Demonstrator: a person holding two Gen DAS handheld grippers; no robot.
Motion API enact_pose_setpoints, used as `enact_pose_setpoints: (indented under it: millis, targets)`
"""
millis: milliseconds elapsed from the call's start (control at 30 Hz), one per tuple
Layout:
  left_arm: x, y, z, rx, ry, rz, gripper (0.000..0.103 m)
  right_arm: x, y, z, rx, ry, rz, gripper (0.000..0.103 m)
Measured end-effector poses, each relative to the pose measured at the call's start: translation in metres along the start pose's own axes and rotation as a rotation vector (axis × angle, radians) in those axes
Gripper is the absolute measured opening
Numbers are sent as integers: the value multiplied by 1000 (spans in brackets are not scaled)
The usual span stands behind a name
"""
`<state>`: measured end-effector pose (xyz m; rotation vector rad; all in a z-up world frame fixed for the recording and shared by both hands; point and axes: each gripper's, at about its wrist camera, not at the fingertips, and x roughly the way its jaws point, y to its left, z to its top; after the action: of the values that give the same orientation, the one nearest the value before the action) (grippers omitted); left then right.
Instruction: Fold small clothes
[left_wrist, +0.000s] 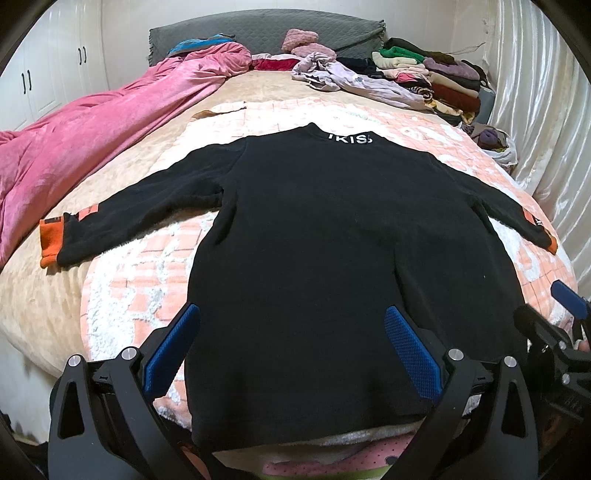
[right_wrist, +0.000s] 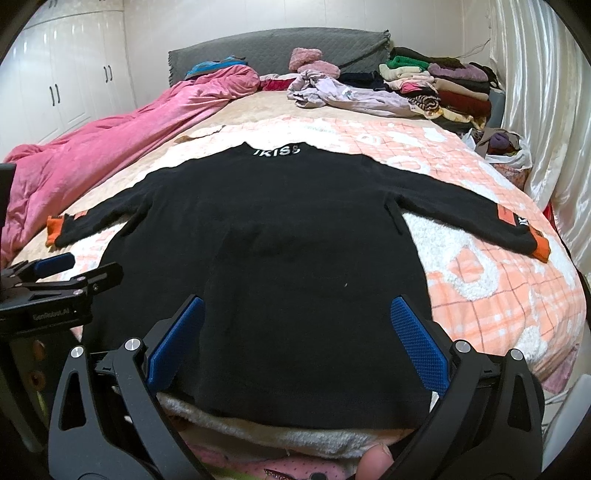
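Observation:
A small black sweater (left_wrist: 325, 236) (right_wrist: 291, 236) lies flat on the bed, collar with white letters at the far end, both sleeves spread sideways with orange cuffs (left_wrist: 51, 240) (right_wrist: 539, 251). My left gripper (left_wrist: 291, 317) hovers open over the hem's left part, blue pads (left_wrist: 410, 350) wide apart, nothing between them. My right gripper (right_wrist: 299, 306) is open too, above the hem's right part. Each gripper shows at the edge of the other's view: the right gripper (left_wrist: 569, 299) and the left gripper (right_wrist: 55, 266).
A pink quilt (left_wrist: 92, 140) lies along the bed's left side. Loose lilac clothes (left_wrist: 343, 77) and a stack of folded clothes (left_wrist: 443, 81) sit at the far right by the grey headboard (left_wrist: 258, 33). A white curtain (right_wrist: 546, 110) hangs on the right. A fingertip (right_wrist: 375, 461) shows at the bottom.

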<state>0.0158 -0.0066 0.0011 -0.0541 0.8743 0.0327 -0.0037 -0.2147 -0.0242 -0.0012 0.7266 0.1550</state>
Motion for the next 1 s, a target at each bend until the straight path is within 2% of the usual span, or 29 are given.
enact_pose_setpoints:
  millis: [667, 1000]
  targets:
    - [35, -25, 53, 16, -18, 41, 99, 53, -39, 67, 37, -17, -61, 95]
    - [63, -43, 82, 29, -13, 55, 99, 83, -80, 92, 103, -12, -117, 95]
